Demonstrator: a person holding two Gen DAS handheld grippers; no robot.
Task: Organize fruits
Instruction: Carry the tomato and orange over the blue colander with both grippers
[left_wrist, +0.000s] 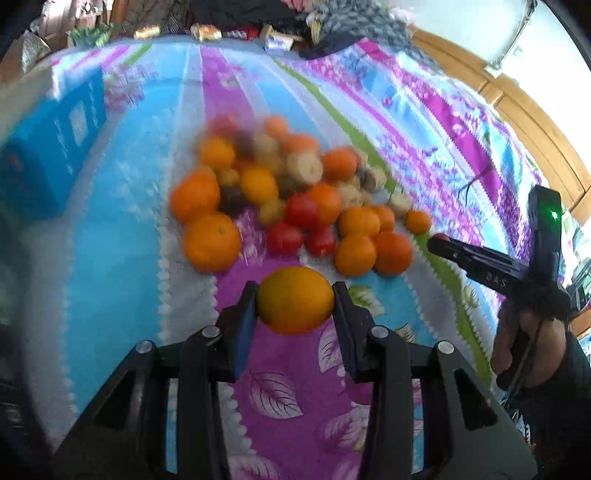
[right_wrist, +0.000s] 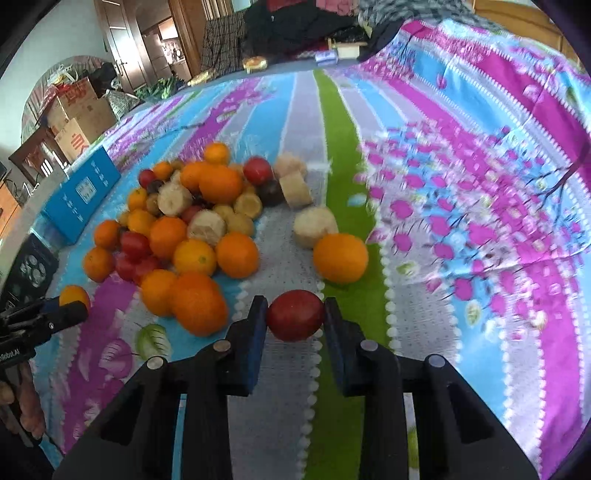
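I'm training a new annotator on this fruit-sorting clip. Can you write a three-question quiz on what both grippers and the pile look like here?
1. True or false: the left gripper is shut on an orange fruit.
2. What does the right gripper hold? A banana piece; B red fruit; C blue box.
3. Fill in: the lone orange sits apart from the fruit pile, on the ___ stripe of the cloth.

Key: 1 true; 2 B, the red fruit; 3 green.

The bedsheet (right_wrist: 461, 155) is printed cloth with a soft matt look. Smooth-skinned oranges (right_wrist: 236, 254) and a glossy red fruit (right_wrist: 295, 319) contrast with the matt black plastic hand-held gripper (right_wrist: 295, 321); the box (right_wrist: 83, 192) looks like glossy blue cardboard.
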